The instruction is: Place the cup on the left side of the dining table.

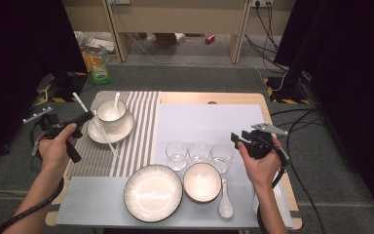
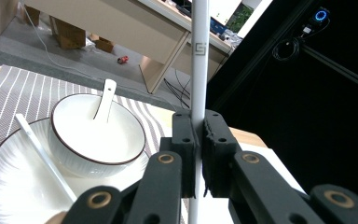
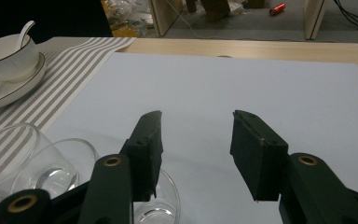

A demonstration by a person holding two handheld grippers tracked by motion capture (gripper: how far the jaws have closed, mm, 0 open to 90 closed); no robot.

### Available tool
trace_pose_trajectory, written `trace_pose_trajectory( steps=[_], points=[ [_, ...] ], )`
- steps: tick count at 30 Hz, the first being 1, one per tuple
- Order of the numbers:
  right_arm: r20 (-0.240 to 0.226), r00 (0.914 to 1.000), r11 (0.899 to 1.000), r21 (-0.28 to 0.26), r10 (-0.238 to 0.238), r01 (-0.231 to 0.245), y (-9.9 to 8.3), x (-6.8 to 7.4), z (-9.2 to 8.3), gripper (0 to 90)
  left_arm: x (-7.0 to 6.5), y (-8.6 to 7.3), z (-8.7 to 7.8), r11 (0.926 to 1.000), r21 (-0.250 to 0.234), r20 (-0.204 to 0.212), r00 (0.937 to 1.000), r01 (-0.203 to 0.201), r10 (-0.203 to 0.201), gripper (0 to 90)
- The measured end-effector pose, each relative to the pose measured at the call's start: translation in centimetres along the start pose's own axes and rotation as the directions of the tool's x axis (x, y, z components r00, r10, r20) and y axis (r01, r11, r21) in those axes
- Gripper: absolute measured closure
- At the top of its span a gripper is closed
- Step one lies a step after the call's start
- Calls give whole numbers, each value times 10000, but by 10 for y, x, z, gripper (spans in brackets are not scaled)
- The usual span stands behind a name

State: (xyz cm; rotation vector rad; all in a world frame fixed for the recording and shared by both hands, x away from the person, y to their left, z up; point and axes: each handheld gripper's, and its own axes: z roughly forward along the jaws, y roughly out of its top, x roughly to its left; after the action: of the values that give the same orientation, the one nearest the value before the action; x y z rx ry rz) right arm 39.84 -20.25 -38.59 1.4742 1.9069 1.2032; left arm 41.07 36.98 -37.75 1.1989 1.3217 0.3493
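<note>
Left tool (image 2: 196,154) clamps a white chopstick (image 2: 199,60) beside the bowl (image 2: 98,135)

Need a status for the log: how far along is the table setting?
Done: bowl with spoon on the saucer, one chopstick laid across it. In hand: left gripper clamps the second chopstick. Left: placing it; right gripper is open above the glasses.
</note>
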Motion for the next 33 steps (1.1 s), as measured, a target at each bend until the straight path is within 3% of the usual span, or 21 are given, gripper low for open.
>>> trace_pose_trajectory(
  steps=[33],
  points=[
    [40, 9999, 9999, -47, 121, -121, 0, -3, -1, 535, 20, -3, -5, 9980, 571, -796, 9966, 267, -221, 841]
  ],
)
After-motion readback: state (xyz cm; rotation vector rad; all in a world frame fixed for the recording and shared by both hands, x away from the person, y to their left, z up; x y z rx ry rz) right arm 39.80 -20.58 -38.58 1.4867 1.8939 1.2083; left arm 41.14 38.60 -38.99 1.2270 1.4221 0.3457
